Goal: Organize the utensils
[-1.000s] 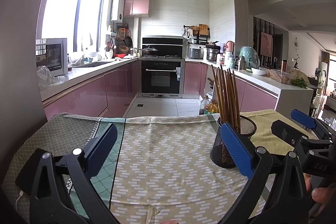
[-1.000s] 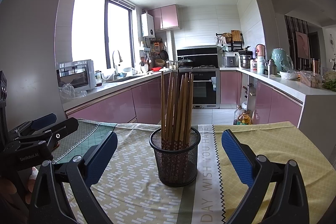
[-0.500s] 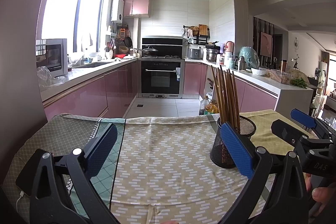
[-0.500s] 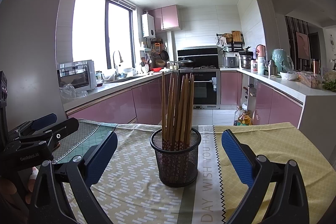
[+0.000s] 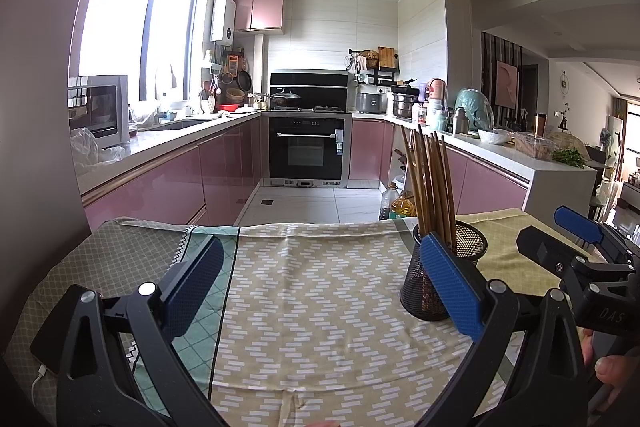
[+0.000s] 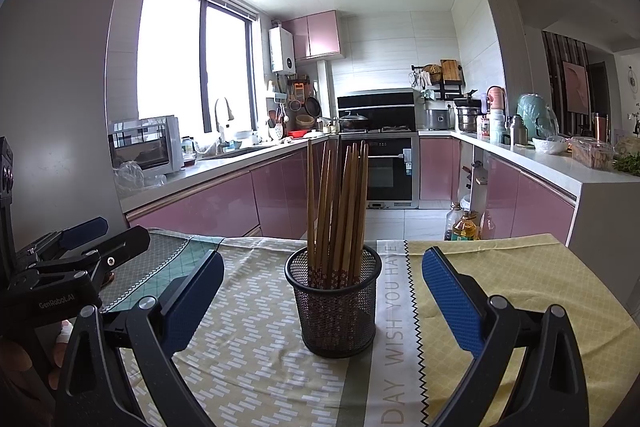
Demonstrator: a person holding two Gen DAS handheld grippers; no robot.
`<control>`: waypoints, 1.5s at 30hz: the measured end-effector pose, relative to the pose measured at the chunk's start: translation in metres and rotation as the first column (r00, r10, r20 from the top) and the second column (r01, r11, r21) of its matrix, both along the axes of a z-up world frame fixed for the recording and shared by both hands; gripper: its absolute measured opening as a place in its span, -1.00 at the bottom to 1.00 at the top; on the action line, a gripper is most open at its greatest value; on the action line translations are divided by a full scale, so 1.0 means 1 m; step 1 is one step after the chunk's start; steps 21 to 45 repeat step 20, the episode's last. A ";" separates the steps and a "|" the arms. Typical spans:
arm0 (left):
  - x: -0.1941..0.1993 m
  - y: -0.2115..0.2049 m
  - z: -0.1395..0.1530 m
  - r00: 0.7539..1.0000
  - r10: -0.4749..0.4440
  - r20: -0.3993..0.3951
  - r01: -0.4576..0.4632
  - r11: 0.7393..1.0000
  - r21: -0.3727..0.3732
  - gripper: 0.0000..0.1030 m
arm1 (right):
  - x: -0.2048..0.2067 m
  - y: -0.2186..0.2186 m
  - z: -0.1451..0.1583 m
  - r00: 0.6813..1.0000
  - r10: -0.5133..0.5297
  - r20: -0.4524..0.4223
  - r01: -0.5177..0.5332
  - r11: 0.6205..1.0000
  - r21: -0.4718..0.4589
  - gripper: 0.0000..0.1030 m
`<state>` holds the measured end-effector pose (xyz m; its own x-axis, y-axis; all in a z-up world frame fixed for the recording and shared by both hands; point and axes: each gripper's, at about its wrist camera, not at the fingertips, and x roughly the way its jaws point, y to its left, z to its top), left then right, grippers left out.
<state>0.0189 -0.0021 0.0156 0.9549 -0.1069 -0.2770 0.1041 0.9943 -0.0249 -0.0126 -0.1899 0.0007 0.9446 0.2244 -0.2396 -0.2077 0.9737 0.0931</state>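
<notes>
A black mesh cup (image 6: 335, 301) stands upright on the patterned tablecloth (image 6: 248, 343) and holds several brown wooden chopsticks (image 6: 340, 207). My right gripper (image 6: 320, 291) is open and empty, its blue pads either side of the cup and a little short of it. In the left wrist view the cup (image 5: 430, 283) and chopsticks (image 5: 430, 183) sit behind my right-hand pad. My left gripper (image 5: 320, 287) is open and empty over bare cloth, left of the cup. Each gripper shows at the edge of the other's view.
The table's far edge (image 5: 312, 225) drops to the kitchen floor. Oil bottles (image 6: 464, 225) stand on the floor beyond it. Pink cabinets and counters run along both sides, with an oven (image 5: 306, 151) at the back. A white cable (image 5: 40, 373) lies at the table's left edge.
</notes>
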 end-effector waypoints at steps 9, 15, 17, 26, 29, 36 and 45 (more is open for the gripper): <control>-0.004 0.000 -0.002 0.999 0.020 0.027 -0.021 1.000 0.017 0.89 | -0.001 -0.001 0.001 1.000 -0.002 0.000 0.002 1.000 0.002 0.87; 0.002 0.002 -0.008 1.000 0.014 -0.028 -0.014 1.000 0.011 0.89 | 0.005 -0.006 -0.004 0.999 -0.008 -0.038 0.007 1.000 -0.013 0.87; 0.008 0.005 -0.012 0.998 0.014 -0.061 -0.013 1.000 0.009 0.89 | 0.014 -0.016 -0.008 0.996 -0.033 -0.087 0.030 0.999 -0.030 0.87; 0.020 0.013 -0.023 0.992 0.036 -0.123 -0.034 0.999 0.022 0.89 | 0.031 -0.033 -0.018 0.980 -0.080 -0.180 0.072 0.996 -0.054 0.87; 0.020 0.013 -0.023 0.992 0.036 -0.123 -0.034 0.999 0.022 0.89 | 0.031 -0.033 -0.018 0.980 -0.080 -0.180 0.072 0.996 -0.054 0.87; 0.020 0.013 -0.023 0.992 0.036 -0.123 -0.034 0.999 0.022 0.89 | 0.031 -0.033 -0.018 0.980 -0.080 -0.180 0.072 0.996 -0.054 0.87; 0.020 0.013 -0.023 0.992 0.036 -0.123 -0.034 0.999 0.022 0.89 | 0.031 -0.033 -0.018 0.980 -0.080 -0.180 0.072 0.996 -0.054 0.87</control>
